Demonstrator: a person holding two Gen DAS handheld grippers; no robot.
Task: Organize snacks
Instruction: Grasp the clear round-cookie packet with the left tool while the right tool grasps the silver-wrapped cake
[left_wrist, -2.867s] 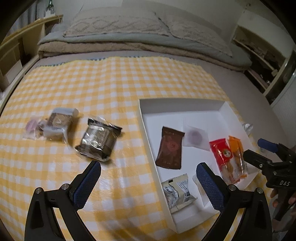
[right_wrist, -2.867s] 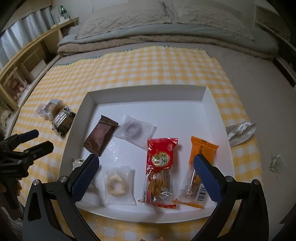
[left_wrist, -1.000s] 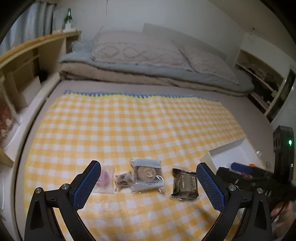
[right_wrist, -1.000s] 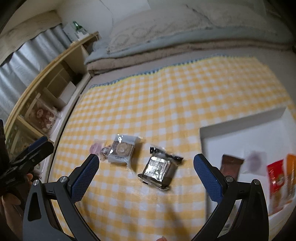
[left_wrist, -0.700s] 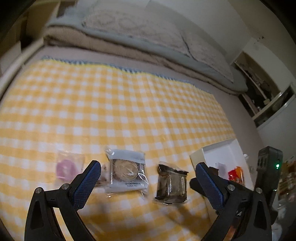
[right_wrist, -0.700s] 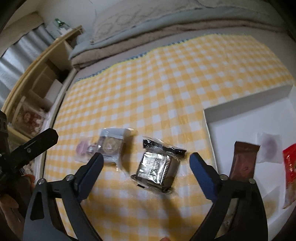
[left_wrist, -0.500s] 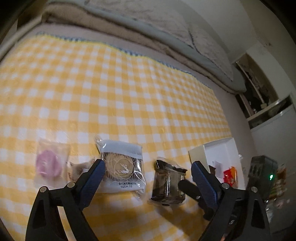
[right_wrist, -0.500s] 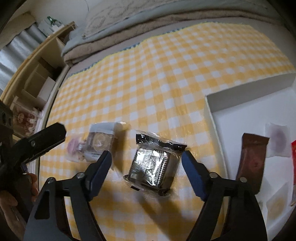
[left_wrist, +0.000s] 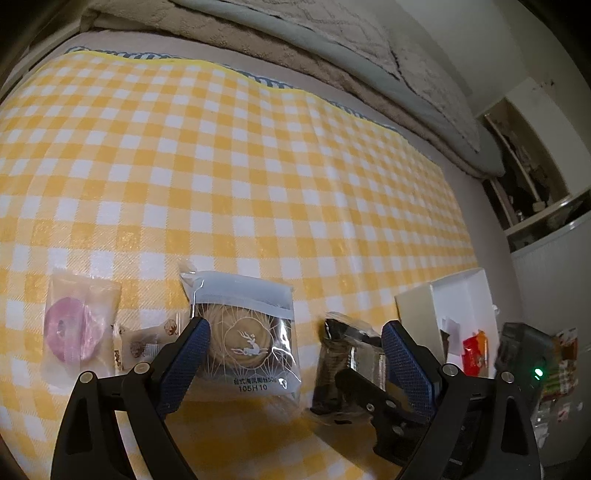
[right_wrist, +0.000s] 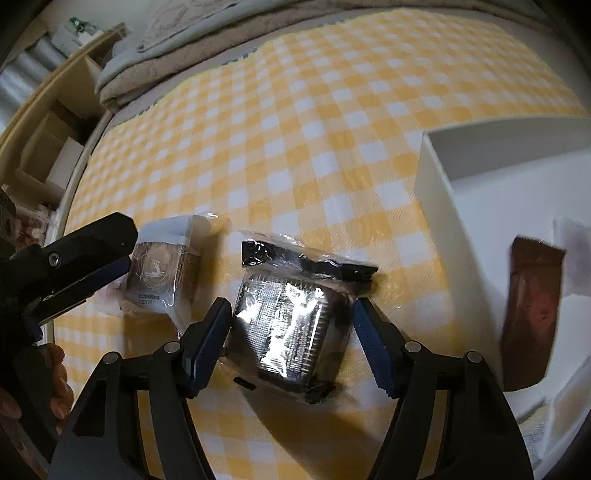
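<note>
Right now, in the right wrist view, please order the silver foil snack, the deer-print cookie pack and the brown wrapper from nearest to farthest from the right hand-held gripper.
1. Silver foil snack: between the closing jaws of the right hand-held gripper.
2. Deer-print cookie pack: on the left.
3. Brown wrapper: far right, inside the white box.

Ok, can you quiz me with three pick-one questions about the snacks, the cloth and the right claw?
1. Where is the silver foil snack?
A inside the white box
B on the checked cloth
C on the pillow

2. What colour is the ring candy?
A pink
B green
C blue

3. What is the right claw doing?
A squeezed flat, empty
B closing around the foil snack
C lifting the brown packet

Answers: B, it lies on the checked cloth, left of the white box; A, pink shows through clear wrap; B, its pads flank the snack.
</note>
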